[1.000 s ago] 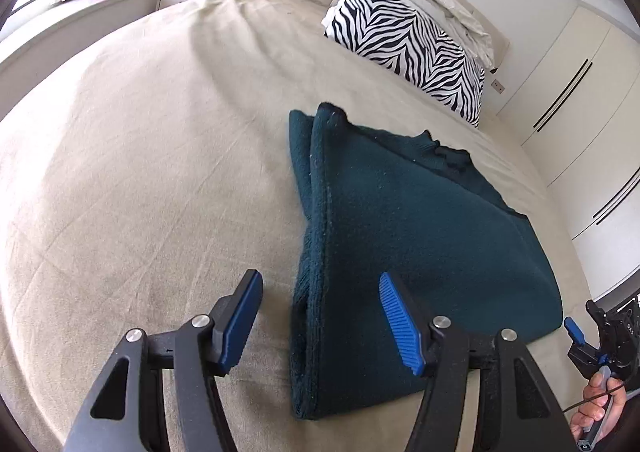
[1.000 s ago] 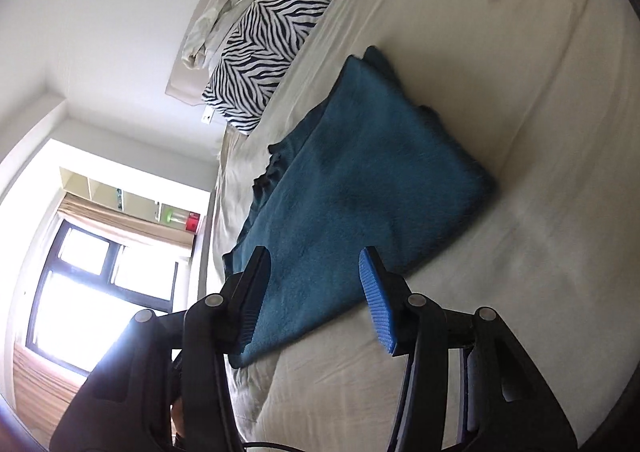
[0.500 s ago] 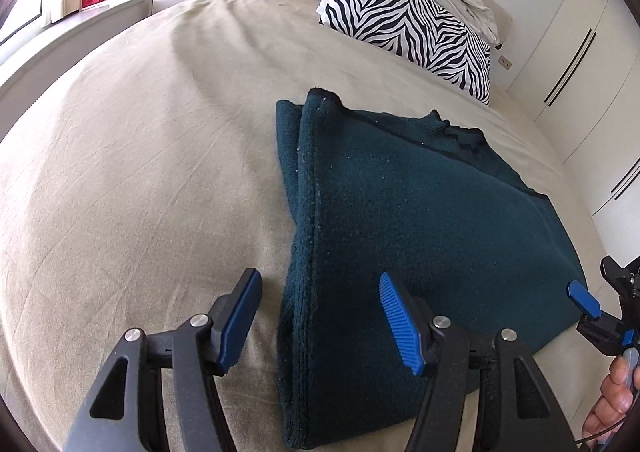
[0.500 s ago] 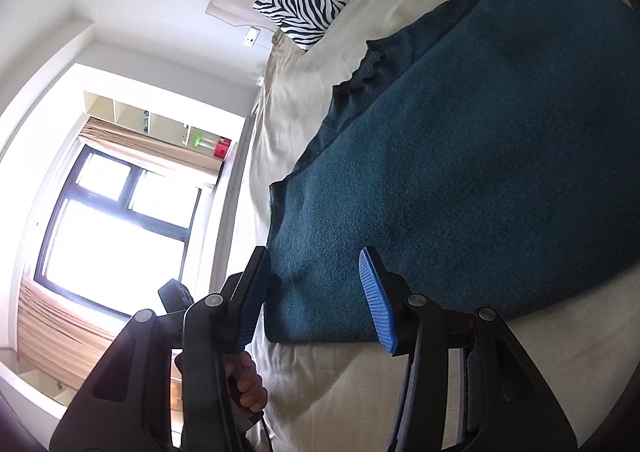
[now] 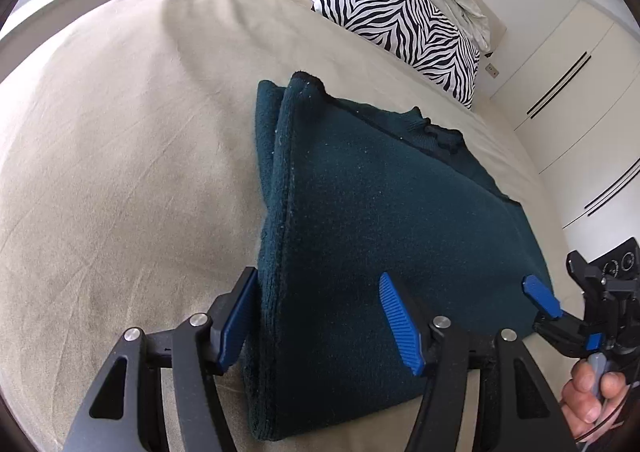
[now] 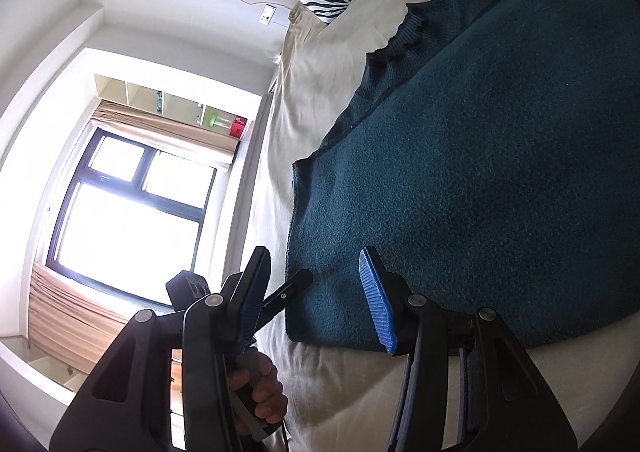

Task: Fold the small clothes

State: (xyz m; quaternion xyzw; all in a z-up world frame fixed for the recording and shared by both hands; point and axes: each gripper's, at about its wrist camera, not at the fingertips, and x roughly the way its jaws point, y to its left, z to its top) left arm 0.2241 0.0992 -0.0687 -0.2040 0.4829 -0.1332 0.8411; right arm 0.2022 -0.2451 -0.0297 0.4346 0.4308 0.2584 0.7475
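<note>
On the bed (image 5: 100, 156), both grippers, left (image 5: 318, 318) and right (image 6: 316, 300), fingers released, straddle the sweater's (image 5: 384, 220) near corners; next: clench, fold.

Both wrist cameras sit close over the sweater (image 5: 400, 220) on the bed (image 5: 120, 172); the left faces the pillow (image 5: 404, 20), the right, seemingly rolled sideways, the window (image 6: 132, 192).

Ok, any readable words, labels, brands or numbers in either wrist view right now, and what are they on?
None can be read.
Dark teal folded garment: no tag or print showing.
Zebra-striped pillow: pattern only, no lettering.
Red and green items on the window shelf: too small and blurred.
Round dials on the right gripper's body: markings too small.
</note>
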